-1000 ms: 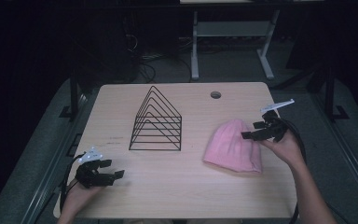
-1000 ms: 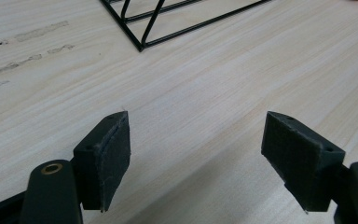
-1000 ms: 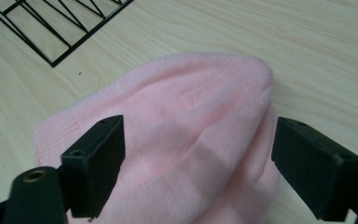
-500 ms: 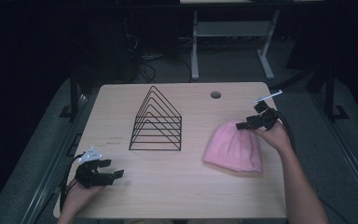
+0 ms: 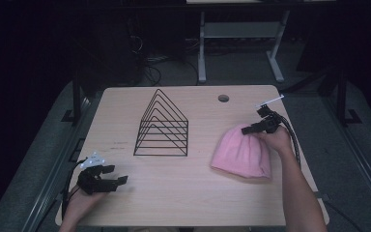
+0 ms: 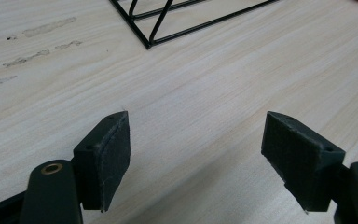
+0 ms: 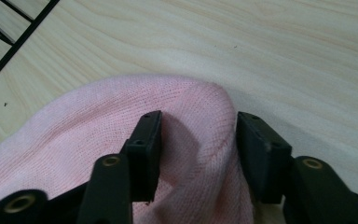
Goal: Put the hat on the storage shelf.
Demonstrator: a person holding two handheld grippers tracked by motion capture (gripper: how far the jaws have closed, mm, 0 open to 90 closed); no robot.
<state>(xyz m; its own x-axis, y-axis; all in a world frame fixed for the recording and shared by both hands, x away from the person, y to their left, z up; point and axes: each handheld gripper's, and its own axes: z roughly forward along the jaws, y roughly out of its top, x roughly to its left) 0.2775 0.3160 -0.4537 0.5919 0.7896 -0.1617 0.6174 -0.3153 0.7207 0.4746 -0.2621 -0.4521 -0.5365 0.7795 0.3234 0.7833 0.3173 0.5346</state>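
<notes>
1. High view: no readable brand, label or writing anywhere. Left tongs [image 5: 118, 180] sit low at the near left of the light wood desk [image 5: 174, 203], held by a hand [image 5: 79, 205] coming in from the bottom edge; jaws apart, nothing between them. Black wire rack [image 5: 163, 126] stands up-desk and off to the side of the left tongs, well apart from them. Right tongs [image 5: 246, 130] are at the far top edge of the pink knit hat [image 5: 244, 154], tips touching the fabric; the hat lies flat on the desk just under and nearward of these tongs. Right hand [image 5: 275, 140] rests at the hat's upper right edge. Round cable hole [image 5: 223, 98] in the desk beyond the right tongs.

2. Left gripper view: left tongs [image 6: 196, 154] wide open, pads far apart, bare wood grain between them, gripping nothing. Corner of the wire rack [image 6: 168, 23] ahead of the jaws, clear of them. Faint smudge marks [image 6: 42, 28] on the desk ahead to the left; not legible as writing.

3. Right gripper view: right tongs [image 7: 198, 154] about half open, straddling a raised fold at the rounded end of the pink hat [image 7: 74, 149]. Left pad presses on the knit; right pad is at the hat's edge, cannot tell whether it touches. Not closed on the fabric. Bit of wire rack [image 7: 9, 28] at upper left, well away.
</notes>
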